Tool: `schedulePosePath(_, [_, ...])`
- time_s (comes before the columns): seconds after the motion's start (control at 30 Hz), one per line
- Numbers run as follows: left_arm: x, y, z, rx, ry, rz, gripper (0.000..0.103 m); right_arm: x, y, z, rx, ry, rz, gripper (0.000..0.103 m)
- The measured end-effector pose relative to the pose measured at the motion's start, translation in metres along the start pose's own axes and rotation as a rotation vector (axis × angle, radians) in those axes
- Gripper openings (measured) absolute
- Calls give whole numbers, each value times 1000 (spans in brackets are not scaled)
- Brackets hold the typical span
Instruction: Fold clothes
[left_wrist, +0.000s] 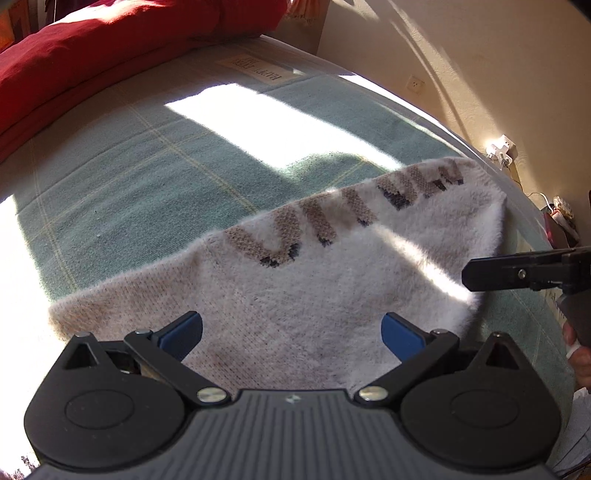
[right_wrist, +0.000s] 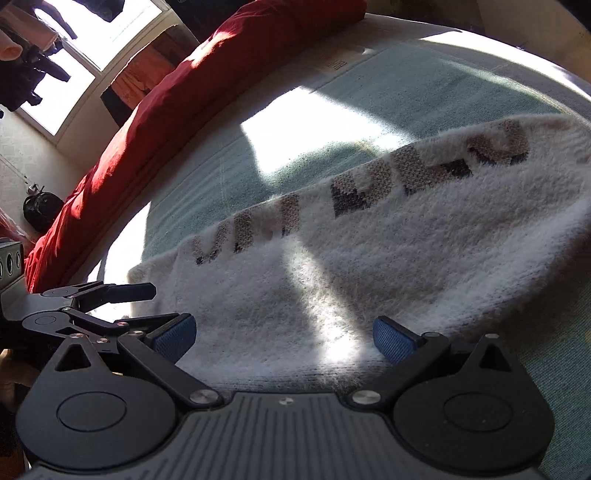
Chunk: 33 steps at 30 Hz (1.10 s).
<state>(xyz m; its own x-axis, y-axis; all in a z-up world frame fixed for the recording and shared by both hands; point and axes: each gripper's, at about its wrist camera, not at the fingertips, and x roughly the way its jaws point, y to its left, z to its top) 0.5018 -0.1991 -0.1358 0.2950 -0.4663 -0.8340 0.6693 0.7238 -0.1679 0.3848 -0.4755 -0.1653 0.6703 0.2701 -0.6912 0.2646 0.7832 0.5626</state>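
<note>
The left gripper (left_wrist: 291, 338) hangs spread wide over the near edge of a fuzzy white sweater (left_wrist: 295, 295), holding nothing. The right gripper (right_wrist: 284, 338), at three o'clock from it, is equally wide and empty. The sweater lies folded on a green bedspread (left_wrist: 129, 177), brown lettering along its far fold. At eleven o'clock beyond lies a red duvet (left_wrist: 92, 48).
</note>
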Motion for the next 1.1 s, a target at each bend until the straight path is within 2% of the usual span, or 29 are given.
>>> schedulePosePath(0.13, [-7, -17, 2, 28, -26, -65, 102, -20, -32, 19, 91, -86, -52, 103])
schedulePosePath(0.23, [-3, -35, -1, 64, -23, -114, 102, -21, -56, 28, 130, -94, -102, 103])
schedulePosePath(0.33, [6, -52, -9, 115, -2, -141, 102, -24, -68, 28, 155, -108, -98, 103])
schedulePosePath(0.43, [16, -61, -17, 132, 36, -146, 102, -24, -69, 28, 151, -105, -100, 103])
schedulePosePath(0.53, [18, -64, -18, 151, 40, -131, 102, -20, -69, 29, 156, -89, -114, 103])
schedulePosePath(0.73, [23, -55, -13, 98, 64, -157, 102, -12, -68, 35, 185, -60, -142, 103])
schedulePosePath(1.1, [24, -56, -11, 103, 83, -158, 102, -6, -61, 35, 117, -37, -168, 103])
